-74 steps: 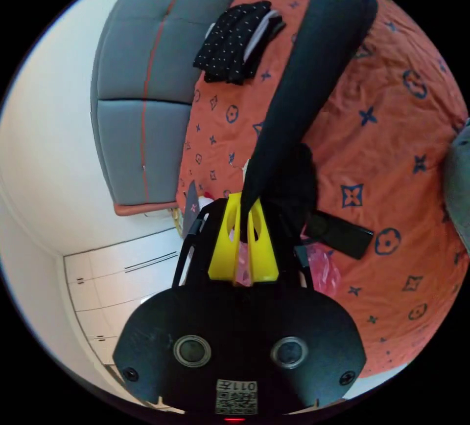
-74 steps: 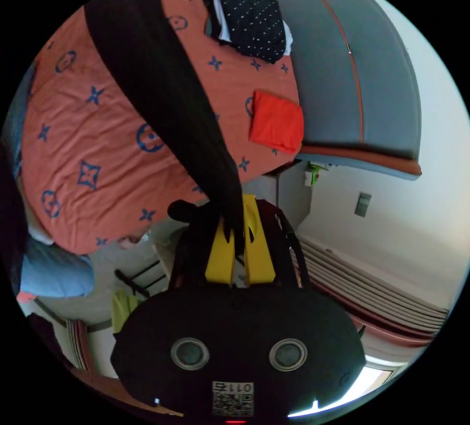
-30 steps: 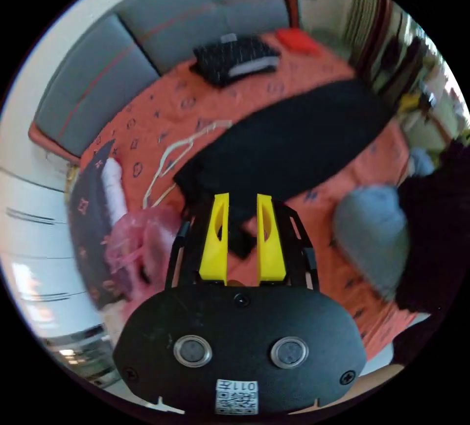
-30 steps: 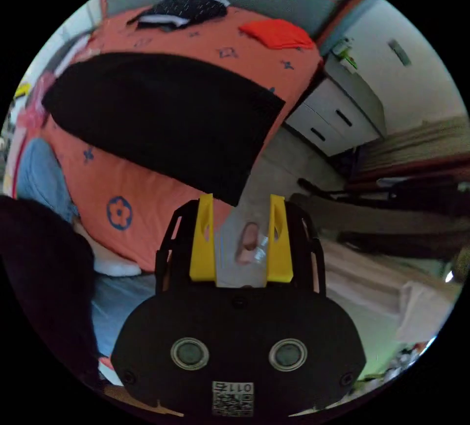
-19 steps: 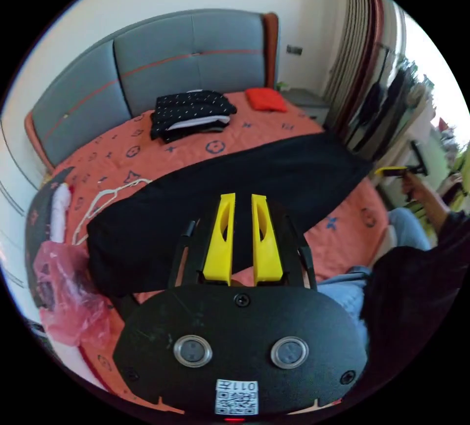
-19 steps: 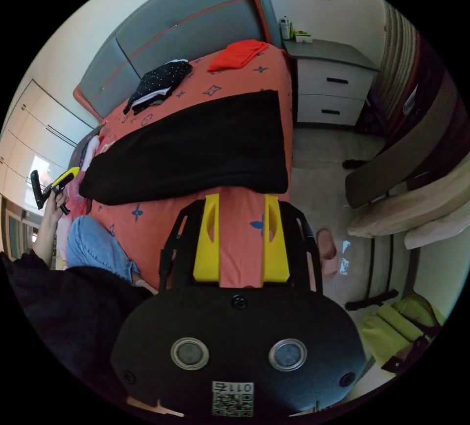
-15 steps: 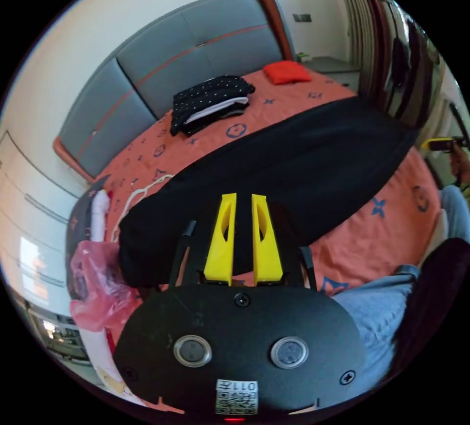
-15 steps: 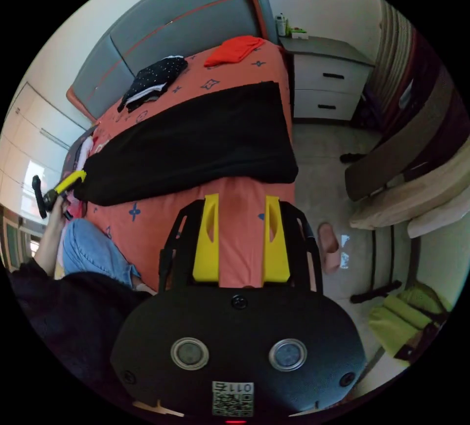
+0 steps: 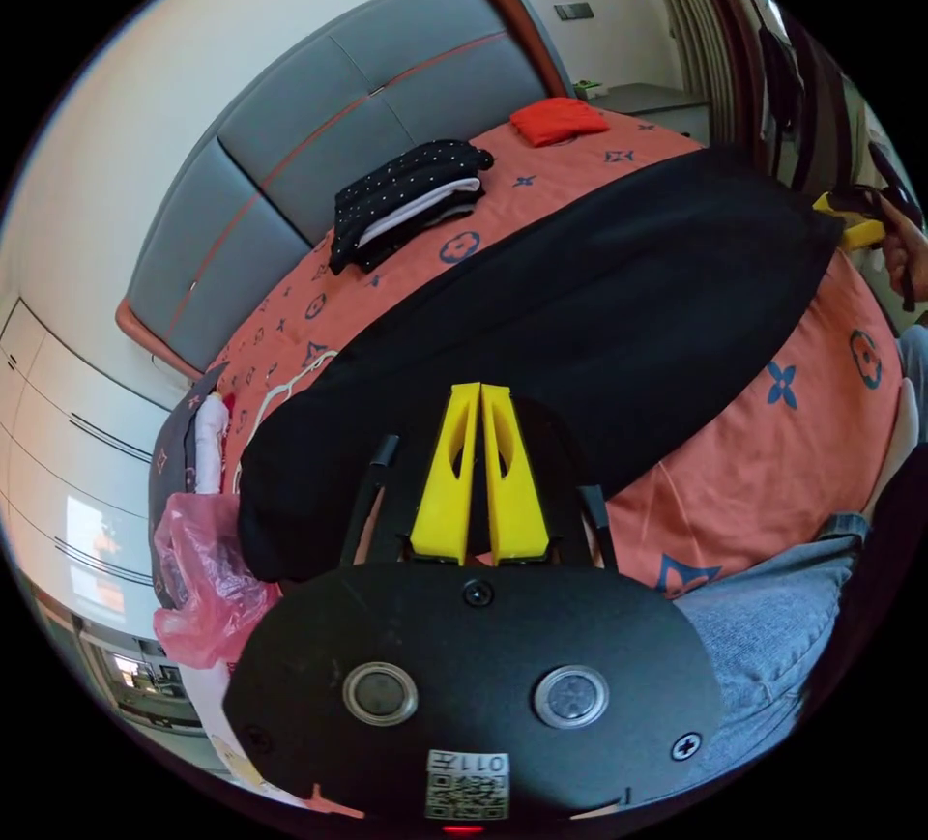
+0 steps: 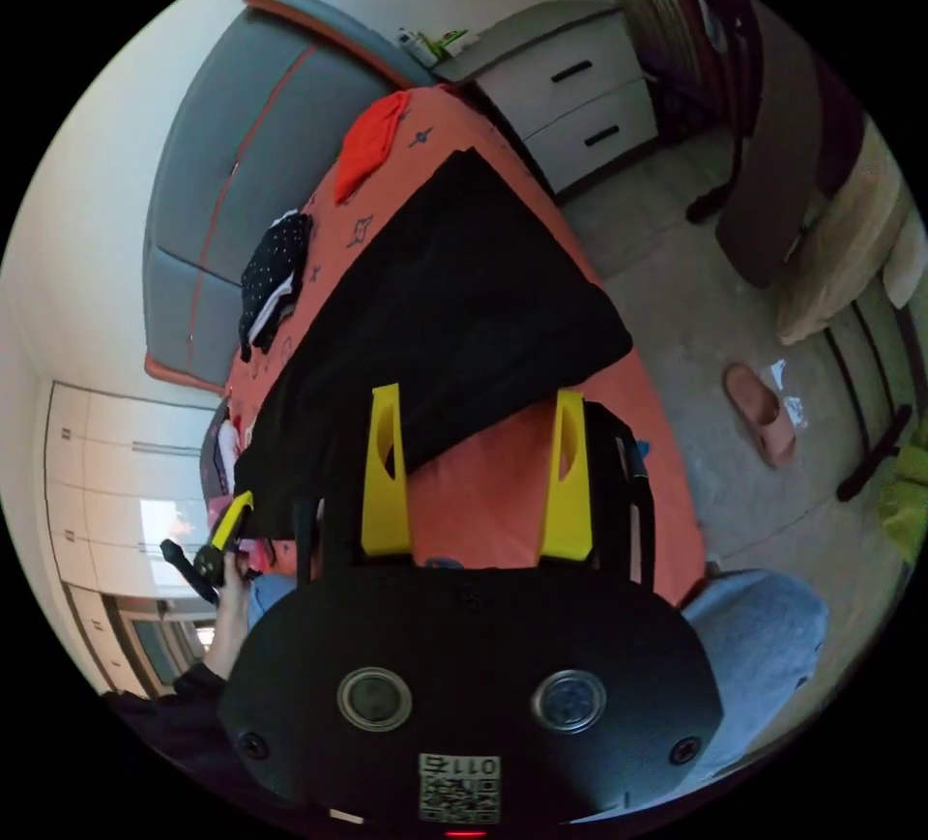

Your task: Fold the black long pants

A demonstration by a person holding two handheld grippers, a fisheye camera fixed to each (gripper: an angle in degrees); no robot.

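Observation:
The black long pants (image 9: 599, 299) lie flat as one long band across the orange bed cover (image 9: 773, 453). My left gripper (image 9: 480, 392) hovers over the band's near edge with its yellow jaws shut together and no cloth between them. In the right gripper view the pants (image 10: 435, 318) stretch away from me. There my right gripper (image 10: 478, 395) is open wide above the bed's near side and holds nothing. A hand holds the right gripper (image 9: 851, 226) past the far end of the pants, and another hand holds the left gripper (image 10: 227, 531) by the opposite end.
A folded black dotted garment (image 9: 406, 202) and a folded red cloth (image 9: 556, 120) lie near the grey headboard (image 9: 319, 154). A pink plastic bag (image 9: 203, 579) sits at the bed's edge. A nightstand (image 10: 561, 96) and a slipper (image 10: 764, 415) stand on the floor. The person's jeans-clad knee (image 9: 773, 608) presses against the bed.
Both grippers were shut on the pants and held them up; the pants now lie spread on the bed. The left jaws have closed empty and the right jaws have opened wider.

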